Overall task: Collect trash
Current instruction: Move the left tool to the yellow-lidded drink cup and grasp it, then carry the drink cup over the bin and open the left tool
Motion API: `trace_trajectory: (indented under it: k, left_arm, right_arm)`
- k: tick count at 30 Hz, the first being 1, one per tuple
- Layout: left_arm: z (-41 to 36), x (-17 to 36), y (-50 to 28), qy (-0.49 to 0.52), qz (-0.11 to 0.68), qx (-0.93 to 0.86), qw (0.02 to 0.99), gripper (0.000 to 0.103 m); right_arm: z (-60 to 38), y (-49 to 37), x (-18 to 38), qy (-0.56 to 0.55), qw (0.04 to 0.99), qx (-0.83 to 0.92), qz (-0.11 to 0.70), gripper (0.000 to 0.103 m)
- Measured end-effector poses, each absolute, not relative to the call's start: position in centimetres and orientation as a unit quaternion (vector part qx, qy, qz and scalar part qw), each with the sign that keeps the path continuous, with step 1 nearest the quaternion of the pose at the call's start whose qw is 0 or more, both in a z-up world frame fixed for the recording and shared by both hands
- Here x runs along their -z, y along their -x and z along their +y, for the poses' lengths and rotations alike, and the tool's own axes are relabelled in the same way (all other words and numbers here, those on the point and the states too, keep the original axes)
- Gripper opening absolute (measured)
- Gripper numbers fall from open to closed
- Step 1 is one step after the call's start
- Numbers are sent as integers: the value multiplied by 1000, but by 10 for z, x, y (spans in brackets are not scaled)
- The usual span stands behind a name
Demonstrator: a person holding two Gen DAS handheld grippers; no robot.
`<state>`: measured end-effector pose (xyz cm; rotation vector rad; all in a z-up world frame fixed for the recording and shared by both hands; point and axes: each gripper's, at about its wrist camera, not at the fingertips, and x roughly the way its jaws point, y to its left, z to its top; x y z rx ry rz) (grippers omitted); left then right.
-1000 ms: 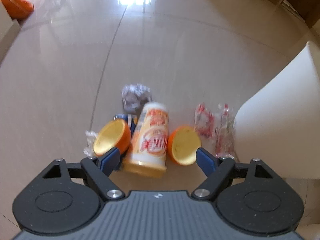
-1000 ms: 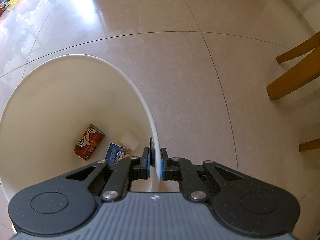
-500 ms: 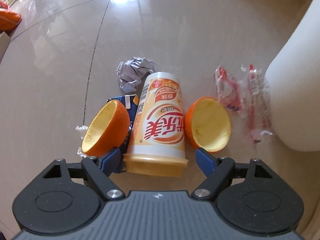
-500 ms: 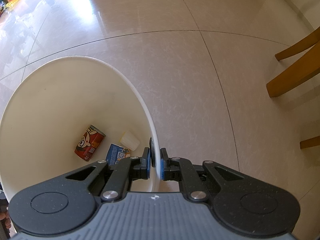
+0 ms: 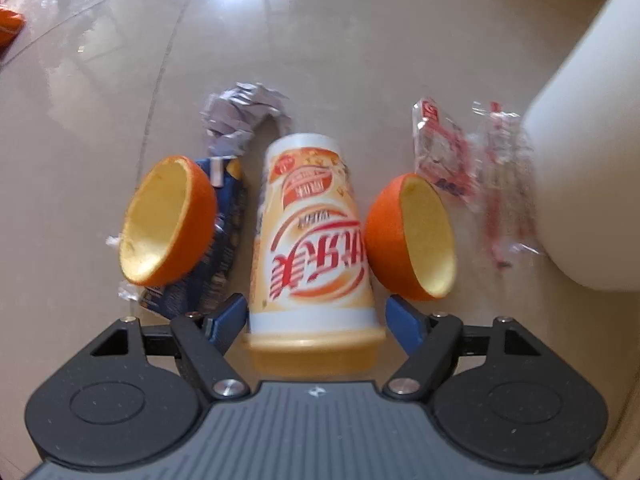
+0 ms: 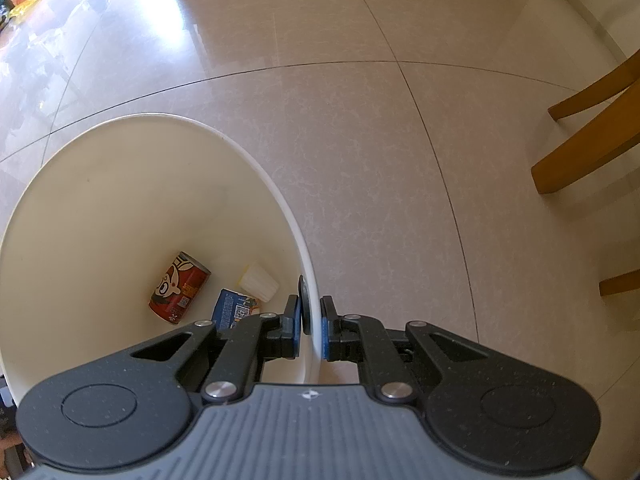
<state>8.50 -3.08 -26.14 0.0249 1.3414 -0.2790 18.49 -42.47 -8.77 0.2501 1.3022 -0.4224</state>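
Glossy tiled floor (image 5: pixel 360 40), glare bouncing off it. Printed paper-look cup (image 5: pixel 312 240) with a smooth yellow plastic lid. Beside the cup, two orange peel halves (image 5: pixel 168 220), pitted skin, matt pale insides. Crumpled grey paper (image 5: pixel 240 120) behind the cup. Crinkly clear plastic wrappers (image 5: pixel 472 168) right of it. Smooth white plastic bin (image 6: pixel 120 200), shiny red can (image 6: pixel 180 288) inside. Varnished wooden chair legs (image 6: pixel 588 148).
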Motion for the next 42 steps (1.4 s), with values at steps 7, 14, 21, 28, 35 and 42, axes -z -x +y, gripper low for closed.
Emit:
trace_trajectory:
  k: [7,14,21,28,35,42]
  left_arm:
    - [-24,271,-105,-7,622,85,778,76]
    - [-21,277,-102,-11,631,88,771,73]
    - [-20,277,-101,-3,623,83,778,72]
    - [-18,253,-103,25,625,88,775,72]
    - [-9,215,-104,29,625,94,775,72]
    - [-6,145,-102,43,604,123,786,72]
  right_arm:
    - [-424,-185,87,-113,767,195,600,12]
    - [-424,-185,87,-114,767,196,600,12]
    - [-424,-186,87,-114,766,198,600,12]
    - [-424,-188,87,-116,766,197,601,12]
    - [-427,-187,86,-119,766,194,601,11]
    - [-425,-186,87,-112,769,190,600,11]
